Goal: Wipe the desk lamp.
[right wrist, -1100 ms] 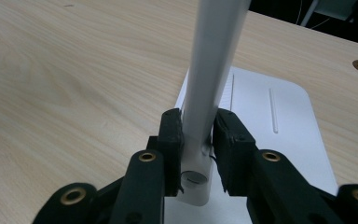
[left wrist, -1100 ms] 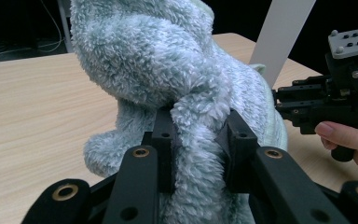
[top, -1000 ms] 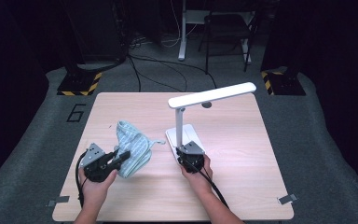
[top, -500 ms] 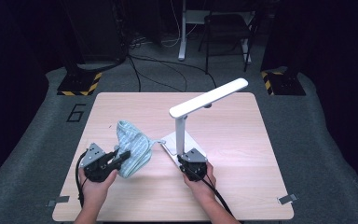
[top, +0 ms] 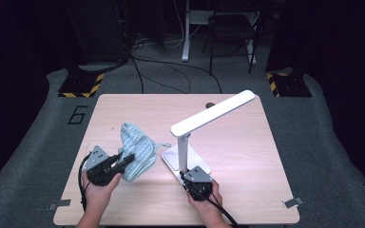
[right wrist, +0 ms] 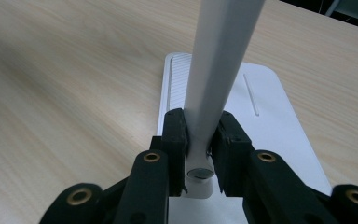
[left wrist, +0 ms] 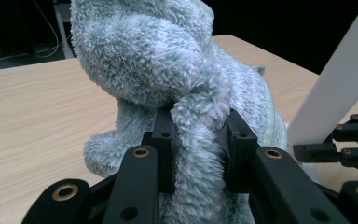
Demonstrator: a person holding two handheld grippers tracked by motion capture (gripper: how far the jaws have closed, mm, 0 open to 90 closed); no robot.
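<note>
Holding two things at once, I have the left gripper (top: 123, 161) clamped on a fold of the fluffy pale green cloth (top: 138, 148), and the right gripper (top: 190, 176) pinched on the white desk lamp (top: 204, 124) low on its post, just above the hinge at the base.

In the high view the cloth sits left of centre on the tabletop (top: 247, 156), bunched up, with its near end in my left jaws. The lamp stands just right of it at centre frame, its base (top: 173, 161) close to the cloth and its head reaching toward the upper right. In the left gripper view the cloth (left wrist: 168, 84) is squeezed between both jaws, with the lamp post (left wrist: 340, 88) at the right edge. In the right gripper view the post (right wrist: 219, 70) rises straight out of the closed jaws over the flat base (right wrist: 270, 121).

My worry is the lamp: I judge that gripping so low on a smooth post lets it pivot or slip, and the long head could swing and tip the whole thing. The cloth grip takes only one fold, so a hard pull may let it slide free. Dragging the cloth across could also snag the base.
</note>
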